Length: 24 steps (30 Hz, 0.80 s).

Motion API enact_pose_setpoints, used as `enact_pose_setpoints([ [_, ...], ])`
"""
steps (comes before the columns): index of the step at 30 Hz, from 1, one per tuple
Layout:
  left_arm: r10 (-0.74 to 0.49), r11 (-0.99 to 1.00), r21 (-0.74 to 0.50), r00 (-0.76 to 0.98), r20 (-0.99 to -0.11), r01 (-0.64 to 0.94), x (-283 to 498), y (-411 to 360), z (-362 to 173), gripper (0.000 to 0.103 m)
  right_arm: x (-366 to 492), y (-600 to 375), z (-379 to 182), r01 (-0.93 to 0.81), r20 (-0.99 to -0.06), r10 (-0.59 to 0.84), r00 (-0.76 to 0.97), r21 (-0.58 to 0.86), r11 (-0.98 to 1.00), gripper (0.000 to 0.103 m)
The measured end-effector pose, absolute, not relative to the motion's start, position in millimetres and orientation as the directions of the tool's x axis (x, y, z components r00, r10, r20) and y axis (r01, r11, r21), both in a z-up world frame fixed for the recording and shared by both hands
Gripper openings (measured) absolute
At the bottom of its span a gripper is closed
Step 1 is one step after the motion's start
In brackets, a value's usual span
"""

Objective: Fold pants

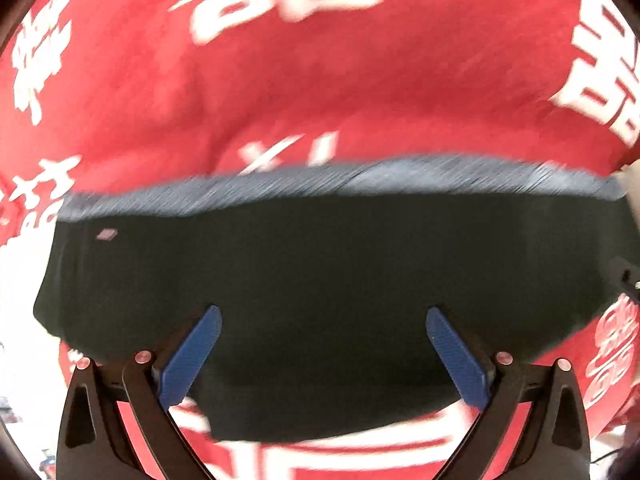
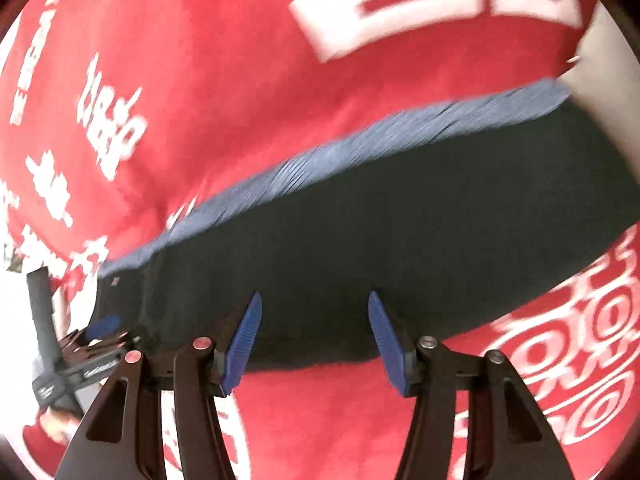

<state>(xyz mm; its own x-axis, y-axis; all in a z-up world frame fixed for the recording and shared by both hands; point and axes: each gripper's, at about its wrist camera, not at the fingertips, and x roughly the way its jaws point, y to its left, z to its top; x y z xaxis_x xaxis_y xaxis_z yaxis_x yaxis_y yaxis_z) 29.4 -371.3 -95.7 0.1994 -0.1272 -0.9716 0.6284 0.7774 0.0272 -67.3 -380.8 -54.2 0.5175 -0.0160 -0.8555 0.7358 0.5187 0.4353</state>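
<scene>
Left wrist view: my left gripper (image 1: 324, 316) pointed steeply down over the pants (image 1: 320, 280), both blue pads (image 1: 192, 356) spread wide, nothing pinched between them, so released. The pants were a dark folded slab lying flat on the red cloth (image 1: 280, 80), with a blue-grey ribbed waistband (image 1: 340, 182) running along the far edge. A small pale tag (image 1: 107, 234) sat on the dark fabric near the far left corner. The near edge of the pants ended just under my finger bases, red cloth with white print showing past it. White characters were printed all over the cloth, blurred. At the right rim a bit of dark hardware (image 1: 628, 280) poked in, too cut off to identify.

Right wrist view: my right gripper (image 2: 314, 300) was tilted down over the same pants (image 2: 400, 232), its 2 blue pads (image 2: 244, 340) apart with only air between them, so released here too. Fingertips sat over the near edge of the dark fabric, whether touching it I could not tell. The waistband (image 2: 360, 144) ran diagonally, low left to high right, along the far side. The red cloth (image 2: 220, 80) surrounded the pants on all sides. The left gripper (image 2: 100, 344) showed at the left edge, by the left end of the pants, one blue pad visible
</scene>
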Motion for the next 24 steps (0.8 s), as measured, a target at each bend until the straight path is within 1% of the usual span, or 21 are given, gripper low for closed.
enact_pose_setpoints([
  [2, -0.149, 0.775, 0.007, 0.193, -0.970, 0.631, 25.2, -399.7, -95.9, 0.103, -74.8, -405.0, -55.1, 0.783, -0.885, -0.067, 0.461, 0.370, 0.500, 0.060],
  [5, -0.144, 0.763, 0.005, 0.177, -0.974, 0.646, 17.1, -442.5, -104.5, 0.103, -84.1, -439.8, -57.7, 0.836, -0.918, -0.129, 0.375, 0.275, 0.474, 0.060],
  [8, -0.083, 0.740, 0.046, 0.159, -0.984, 0.671, 7.1, -469.5, -121.8, 0.103, -96.2, -461.6, -63.5, 0.861, -0.937, -0.153, 0.315, 0.214, 0.461, 0.060],
  [11, -0.045, 0.722, 0.061, 0.136, -0.990, 0.690, -1.4, -476.3, -134.4, 0.103, -110.8, -475.6, -80.1, 0.875, -0.959, -0.130, 0.252, 0.169, 0.453, 0.060],
  [14, -0.057, 0.731, 0.046, 0.128, -0.990, 0.681, -2.3, -474.8, -134.8, 0.103, -124.2, -481.0, -85.8, 0.866, -0.950, -0.124, 0.285, 0.200, 0.458, 0.060],
  [17, -0.055, 0.737, 0.037, 0.114, -0.992, 0.675, 0.0, -474.6, -136.0, 0.103, -127.6, -482.0, -81.0, 0.869, -0.956, -0.136, 0.261, 0.171, 0.465, 0.060],
  [20, -0.052, 0.725, 0.052, 0.130, -0.990, 0.687, -1.2, -477.6, -134.8, 0.103, -135.8, -478.4, -68.3, 0.872, -0.947, -0.143, 0.288, 0.198, 0.447, 0.060],
  [22, -0.053, 0.724, 0.055, 0.135, -0.989, 0.688, -2.8, -482.5, -136.4, 0.103, -141.3, -471.9, -56.3, 0.854, -0.926, -0.141, 0.351, 0.255, 0.454, 0.063],
  [24, -0.057, 0.726, 0.052, 0.135, -0.989, 0.685, -4.5, -479.9, -134.9, 0.103, -140.1, -467.5, -51.7, 0.841, -0.917, -0.141, 0.374, 0.271, 0.468, 0.067],
])
